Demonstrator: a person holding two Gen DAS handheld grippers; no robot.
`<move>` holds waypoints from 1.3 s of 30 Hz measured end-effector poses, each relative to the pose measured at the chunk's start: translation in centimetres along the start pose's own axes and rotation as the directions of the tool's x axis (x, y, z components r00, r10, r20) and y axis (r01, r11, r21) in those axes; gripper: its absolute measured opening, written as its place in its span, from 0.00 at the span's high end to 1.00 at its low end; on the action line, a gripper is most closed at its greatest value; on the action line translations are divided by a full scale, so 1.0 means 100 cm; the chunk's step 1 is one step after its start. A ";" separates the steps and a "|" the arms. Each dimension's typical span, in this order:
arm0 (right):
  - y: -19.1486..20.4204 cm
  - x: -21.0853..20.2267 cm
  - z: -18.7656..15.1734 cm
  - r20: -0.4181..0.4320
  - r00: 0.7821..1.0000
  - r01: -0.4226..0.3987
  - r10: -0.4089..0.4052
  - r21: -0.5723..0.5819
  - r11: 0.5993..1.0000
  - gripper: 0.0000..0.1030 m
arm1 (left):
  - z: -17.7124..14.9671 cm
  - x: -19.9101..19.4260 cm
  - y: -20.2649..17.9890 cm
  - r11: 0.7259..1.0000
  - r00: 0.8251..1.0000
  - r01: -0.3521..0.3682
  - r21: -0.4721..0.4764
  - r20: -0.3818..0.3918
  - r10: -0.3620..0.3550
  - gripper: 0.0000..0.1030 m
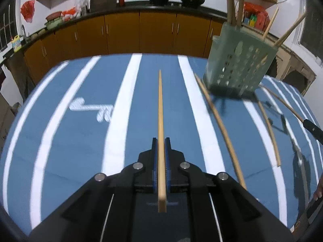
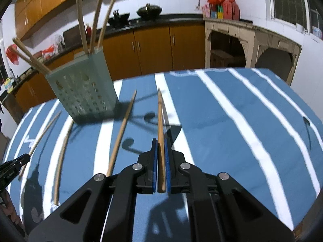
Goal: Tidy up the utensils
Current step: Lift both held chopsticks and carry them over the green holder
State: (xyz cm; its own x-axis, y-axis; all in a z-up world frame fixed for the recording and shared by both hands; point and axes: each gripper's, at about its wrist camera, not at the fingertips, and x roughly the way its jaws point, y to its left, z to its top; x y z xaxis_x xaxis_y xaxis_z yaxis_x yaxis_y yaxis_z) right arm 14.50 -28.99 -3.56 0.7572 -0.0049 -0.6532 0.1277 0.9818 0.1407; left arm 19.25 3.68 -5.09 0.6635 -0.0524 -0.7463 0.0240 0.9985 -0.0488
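- Two grippers here, each clamped tight on one chopstick, tips pointing to 12 o'clock over the blue striped tablecloth (image 1: pixel 60 141).
- left gripper (image 1: pixel 160 141): blue pads pinch a pale chopstick (image 1: pixel 160 111). Green holder (image 1: pixel 240 64) stands at 1 o'clock with sticks in it.
- Loose chopsticks (image 1: pixel 220 131) lie flat at 3 o'clock, one running right up to the holder's base.
- right gripper (image 2: pixel 160 143): shut on a darker chopstick (image 2: pixel 160 121), holder at 10 o'clock.
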 end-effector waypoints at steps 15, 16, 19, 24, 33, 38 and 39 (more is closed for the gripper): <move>-0.001 -0.048 0.045 0.192 0.981 -0.032 0.031 -0.001 1.000 0.93 | 0.047 -0.080 0.011 0.999 0.971 0.045 -0.014 0.235 -0.041 0.93; 0.000 -0.052 0.049 0.208 0.978 -0.035 0.034 0.000 0.999 0.93 | 0.051 -0.087 0.012 0.999 0.965 0.050 -0.020 0.258 -0.043 0.93; 0.001 -0.063 0.060 0.253 0.967 -0.045 0.043 0.001 0.999 0.93 | 0.062 -0.101 0.015 0.998 0.952 0.059 -0.034 0.304 -0.046 0.93; 0.001 -0.072 0.073 0.284 0.956 -0.079 0.073 0.010 0.997 0.93 | 0.077 -0.120 0.021 0.996 0.935 0.072 -0.049 0.350 -0.051 0.93; 0.005 -0.080 0.083 0.284 0.952 -0.115 0.110 0.002 0.993 0.93 | 0.082 -0.126 0.020 0.996 0.931 0.077 -0.040 0.362 -0.057 0.93; 0.011 -0.090 0.091 0.281 0.948 -0.153 0.149 -0.008 0.988 0.93 | 0.085 -0.137 0.012 0.995 0.920 0.102 -0.020 0.383 -0.087 0.93; 0.012 -0.093 0.094 0.282 0.945 -0.166 0.162 -0.011 0.986 0.93 | 0.085 -0.141 0.009 0.994 0.916 0.108 -0.013 0.390 -0.094 0.93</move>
State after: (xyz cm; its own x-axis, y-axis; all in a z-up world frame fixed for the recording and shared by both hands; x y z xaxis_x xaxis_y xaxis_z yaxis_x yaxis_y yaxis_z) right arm 13.59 -29.56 9.66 0.9175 0.1011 -0.3847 -0.0067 0.9710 0.2392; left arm 16.31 5.43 11.05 0.8973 -0.1366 -0.4198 0.0859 0.9868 -0.1375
